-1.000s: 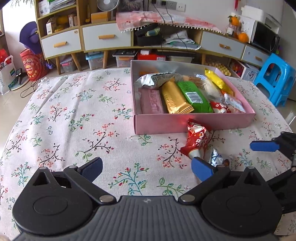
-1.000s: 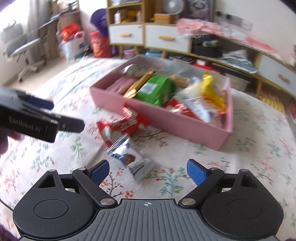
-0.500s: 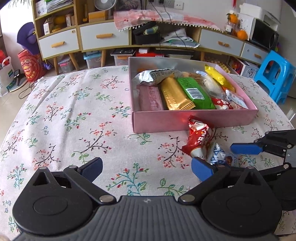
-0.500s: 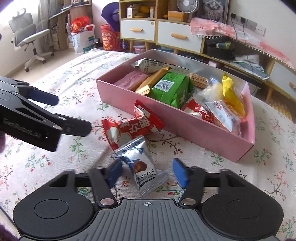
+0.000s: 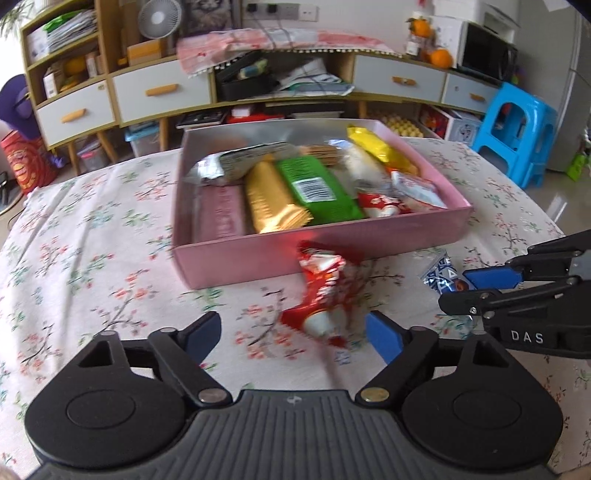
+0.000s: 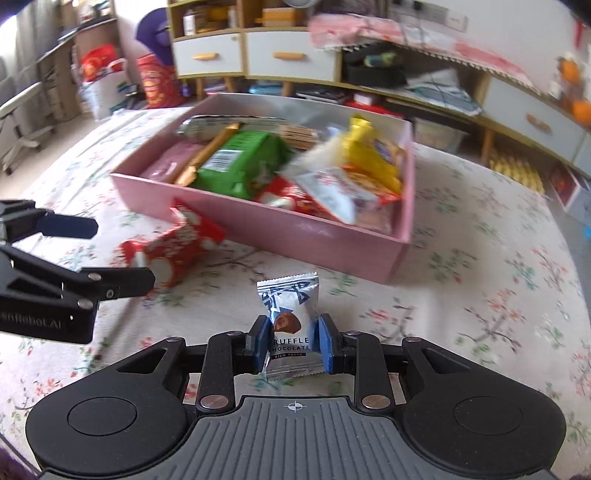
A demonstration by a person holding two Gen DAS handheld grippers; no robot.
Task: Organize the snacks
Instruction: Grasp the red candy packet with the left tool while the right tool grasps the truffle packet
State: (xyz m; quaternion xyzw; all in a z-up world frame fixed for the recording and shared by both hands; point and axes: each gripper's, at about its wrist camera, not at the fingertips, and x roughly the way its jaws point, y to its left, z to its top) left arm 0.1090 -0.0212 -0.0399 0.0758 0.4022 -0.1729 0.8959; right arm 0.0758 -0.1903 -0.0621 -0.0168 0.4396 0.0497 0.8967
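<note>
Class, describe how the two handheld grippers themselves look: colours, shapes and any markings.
Both the left gripper and right gripper are black, with ribbed grey bodies, round side discs, riveted linkage arms and blue finger pads. White lettering marks their sides. No cables or sleeves show.

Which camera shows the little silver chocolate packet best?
The right wrist view. The packet sits in the middle there, held in the right gripper, and its label can be read. The left wrist view shows only a corner of it behind that gripper.

Blue stool (image 5: 517, 134), microwave (image 5: 485, 55), desk fan (image 5: 159, 18) — floral tablecloth (image 5: 92, 236)
</note>
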